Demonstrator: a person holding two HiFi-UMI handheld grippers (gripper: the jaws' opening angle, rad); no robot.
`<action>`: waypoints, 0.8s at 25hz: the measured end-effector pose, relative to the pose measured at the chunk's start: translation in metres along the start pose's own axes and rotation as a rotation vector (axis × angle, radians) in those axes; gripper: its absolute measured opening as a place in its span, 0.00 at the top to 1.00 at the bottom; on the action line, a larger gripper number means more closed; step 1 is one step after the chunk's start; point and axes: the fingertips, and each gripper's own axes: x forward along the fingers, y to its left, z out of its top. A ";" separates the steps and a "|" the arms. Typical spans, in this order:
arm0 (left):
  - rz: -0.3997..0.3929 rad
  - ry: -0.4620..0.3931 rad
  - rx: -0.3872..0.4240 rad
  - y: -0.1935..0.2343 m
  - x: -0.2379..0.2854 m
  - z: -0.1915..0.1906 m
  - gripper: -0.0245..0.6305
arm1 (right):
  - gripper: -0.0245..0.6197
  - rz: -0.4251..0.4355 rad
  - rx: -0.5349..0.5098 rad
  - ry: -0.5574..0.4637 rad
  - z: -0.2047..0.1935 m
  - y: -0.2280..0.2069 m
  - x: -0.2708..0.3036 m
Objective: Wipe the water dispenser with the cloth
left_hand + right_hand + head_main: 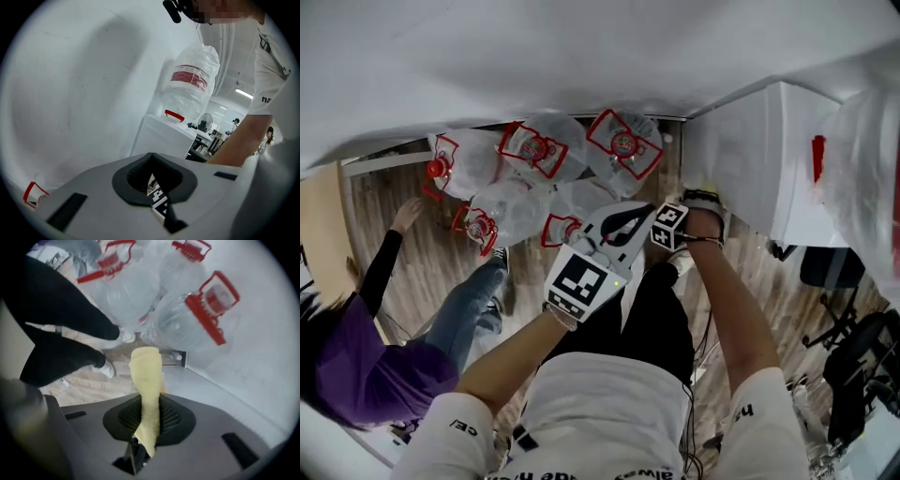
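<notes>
The white water dispenser (766,164) stands at the upper right of the head view, with a plastic-wrapped bottle (192,83) on top of it in the left gripper view. A yellow cloth (146,380) sticks up out of my right gripper (147,420), which is shut on it. That right gripper (698,199) is low beside the dispenser's left side. Just left of it, my left gripper (647,212) points toward it, and its jaws (152,180) are together with nothing held. Through their slit shows the other gripper's marker cube.
Several large water bottles (539,173) with red handles lie on the wooden floor against the wall. A person in a purple top (356,361) crouches at the left. An office chair (830,272) stands right of the dispenser. White wall (70,84) is close ahead.
</notes>
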 end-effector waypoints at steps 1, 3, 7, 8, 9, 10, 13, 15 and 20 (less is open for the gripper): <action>0.001 -0.001 0.002 -0.002 -0.002 0.003 0.94 | 0.87 -0.013 0.060 -0.058 0.003 -0.004 -0.013; 0.006 -0.006 0.008 -0.005 -0.006 0.012 0.94 | 0.87 -0.027 0.195 -0.182 0.006 -0.013 -0.043; 0.031 -0.025 0.016 -0.009 -0.018 0.030 0.94 | 0.87 -0.065 0.449 -0.449 0.000 -0.032 -0.112; 0.039 -0.031 0.016 -0.009 -0.020 0.035 0.94 | 0.87 -0.082 0.496 -0.505 -0.004 -0.036 -0.129; 0.045 -0.037 0.016 -0.010 -0.023 0.039 0.94 | 0.87 -0.099 0.540 -0.556 -0.009 -0.040 -0.145; 0.050 -0.044 0.017 -0.011 -0.026 0.044 0.94 | 0.87 -0.112 0.584 -0.604 -0.015 -0.043 -0.162; 0.057 -0.066 0.015 -0.016 -0.032 0.059 0.94 | 0.87 -0.150 0.707 -0.726 -0.035 -0.055 -0.215; 0.056 -0.080 0.020 -0.022 -0.035 0.070 0.94 | 0.87 -0.182 0.781 -0.803 -0.053 -0.063 -0.249; 0.055 -0.108 0.046 -0.053 -0.044 0.107 0.94 | 0.87 -0.239 0.950 -1.023 -0.112 -0.066 -0.337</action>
